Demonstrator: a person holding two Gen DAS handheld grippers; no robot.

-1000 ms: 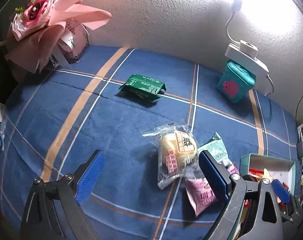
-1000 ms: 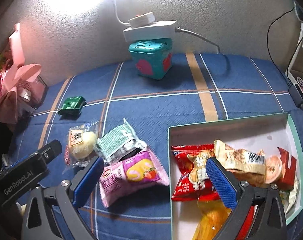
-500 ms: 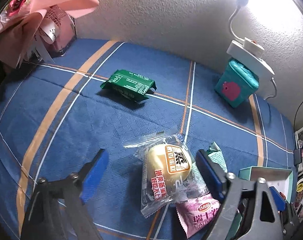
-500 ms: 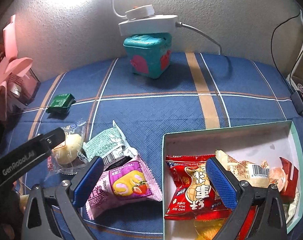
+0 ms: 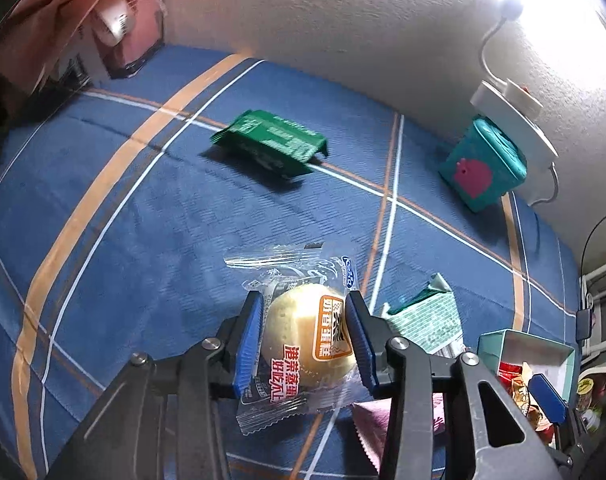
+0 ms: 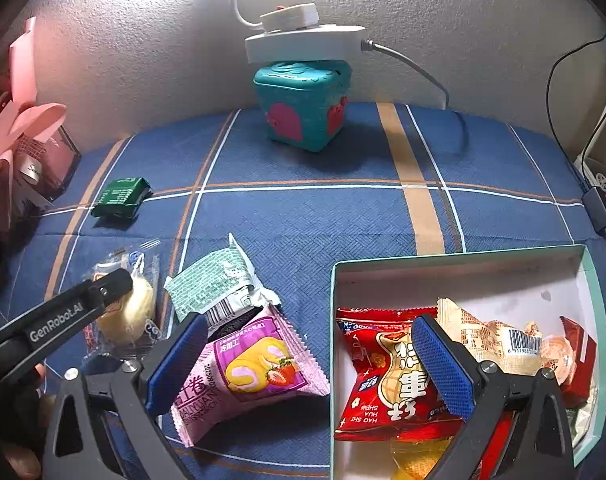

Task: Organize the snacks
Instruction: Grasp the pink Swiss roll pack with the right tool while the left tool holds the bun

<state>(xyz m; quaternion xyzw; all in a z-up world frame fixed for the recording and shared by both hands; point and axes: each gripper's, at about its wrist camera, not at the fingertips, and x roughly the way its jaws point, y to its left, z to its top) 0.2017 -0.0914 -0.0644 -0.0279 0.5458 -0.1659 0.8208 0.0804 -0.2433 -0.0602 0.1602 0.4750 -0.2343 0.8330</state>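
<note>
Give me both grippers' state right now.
Left gripper: closing around the steamed cake packet, pads at its sides.
Right gripper: open, holding nothing.

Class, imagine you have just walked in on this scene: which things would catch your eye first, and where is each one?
First, the left gripper, its blue pads closing on either side of a clear-wrapped steamed cake lying on the blue plaid cloth. Next, the open box at the right, already holding a red peanut packet and other snacks, with the right gripper open above its near left edge. At the wall, a teal box sits under a bright lamp.
</note>
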